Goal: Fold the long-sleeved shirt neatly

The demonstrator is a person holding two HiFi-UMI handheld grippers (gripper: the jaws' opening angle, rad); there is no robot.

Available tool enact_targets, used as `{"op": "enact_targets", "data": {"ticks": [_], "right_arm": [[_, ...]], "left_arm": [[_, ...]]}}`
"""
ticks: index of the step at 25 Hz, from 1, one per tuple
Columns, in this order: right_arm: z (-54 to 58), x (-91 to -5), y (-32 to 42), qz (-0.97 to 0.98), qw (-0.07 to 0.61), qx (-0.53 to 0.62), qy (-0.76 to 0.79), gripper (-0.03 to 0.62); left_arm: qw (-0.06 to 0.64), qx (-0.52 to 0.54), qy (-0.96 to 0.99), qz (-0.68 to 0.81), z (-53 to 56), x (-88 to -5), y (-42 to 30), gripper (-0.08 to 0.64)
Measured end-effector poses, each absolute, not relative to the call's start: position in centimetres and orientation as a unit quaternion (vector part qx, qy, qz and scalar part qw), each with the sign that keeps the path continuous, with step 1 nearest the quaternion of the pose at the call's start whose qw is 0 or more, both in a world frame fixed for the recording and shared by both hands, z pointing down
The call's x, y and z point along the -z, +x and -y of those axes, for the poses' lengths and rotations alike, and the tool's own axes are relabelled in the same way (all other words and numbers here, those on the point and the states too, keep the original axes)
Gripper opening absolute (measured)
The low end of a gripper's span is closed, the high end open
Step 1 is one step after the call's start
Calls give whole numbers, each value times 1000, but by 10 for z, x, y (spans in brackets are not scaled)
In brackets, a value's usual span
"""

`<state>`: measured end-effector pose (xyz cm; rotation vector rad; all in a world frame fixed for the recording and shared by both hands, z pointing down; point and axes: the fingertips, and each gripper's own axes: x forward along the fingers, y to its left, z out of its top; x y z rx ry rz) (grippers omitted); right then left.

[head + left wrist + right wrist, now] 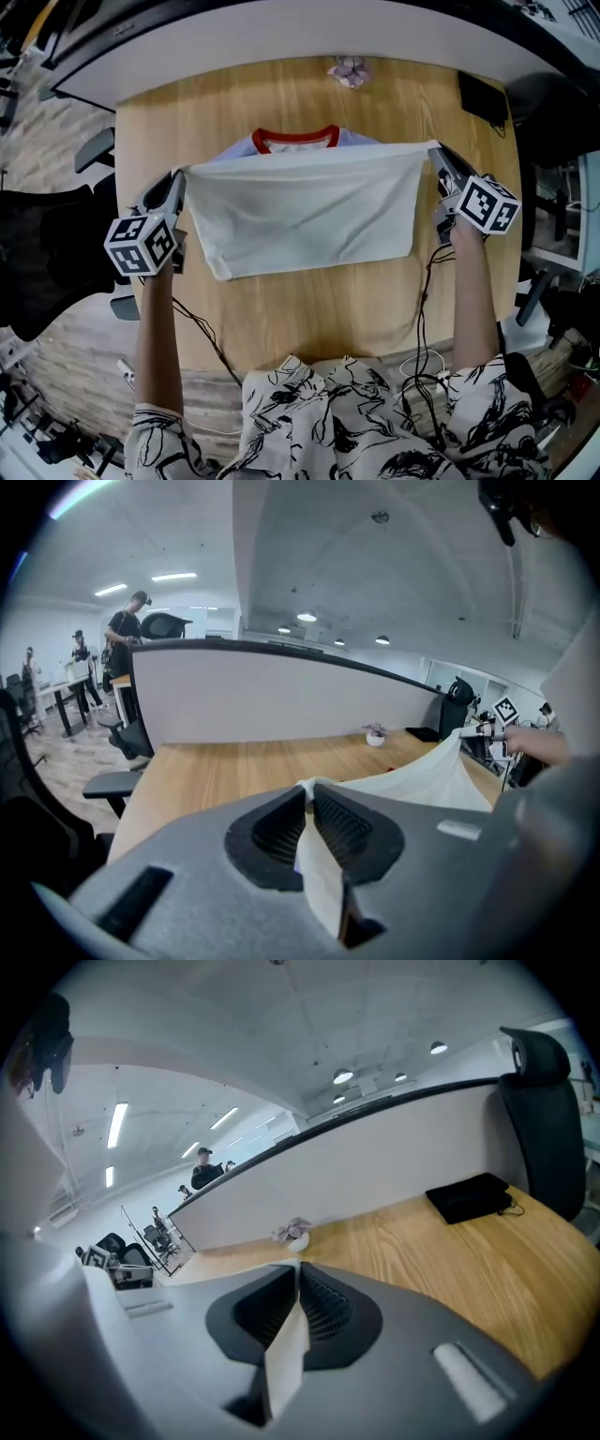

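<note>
The long-sleeved shirt (pixel 309 220) is held stretched between the two grippers over the wooden table (pixel 309 309), its white body spread as a wide sheet whose lower edge falls toward the person. One upper corner is pinched by the left gripper (pixel 180 178) and the other by the right gripper (pixel 437 155), so the top edge runs almost straight from fingertip to fingertip. In the left gripper view the ribbed fingers (pixel 345 829) are seen closed narrowly on a fold of white cloth, which is clamped between the pads and spreads away to the right. In the right gripper view the fingers (pixel 323 1314) are likewise pressed together on a strip of the same cloth. The red collar (pixel 295 139) is seen just beyond the raised edge, with the pale shoulders on either side. A small potted plant (pixel 349 70) stands near the table's far edge, well apart from the shirt
</note>
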<state>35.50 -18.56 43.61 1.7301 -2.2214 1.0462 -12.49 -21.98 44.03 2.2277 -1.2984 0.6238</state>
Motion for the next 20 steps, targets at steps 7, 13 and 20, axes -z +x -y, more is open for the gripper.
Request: {"op": "enact_targets", "data": {"ticks": [7, 13, 20], "right_arm": [[221, -512, 358, 720, 118, -399, 556, 28], [238, -551, 356, 714, 147, -434, 530, 31], [242, -568, 357, 710, 164, -451, 516, 49]], "left_arm": [[318, -252, 800, 442, 251, -510, -125, 35], [348, -272, 789, 427, 264, -548, -127, 35], [371, -278, 777, 426, 268, -568, -128, 38]]}}
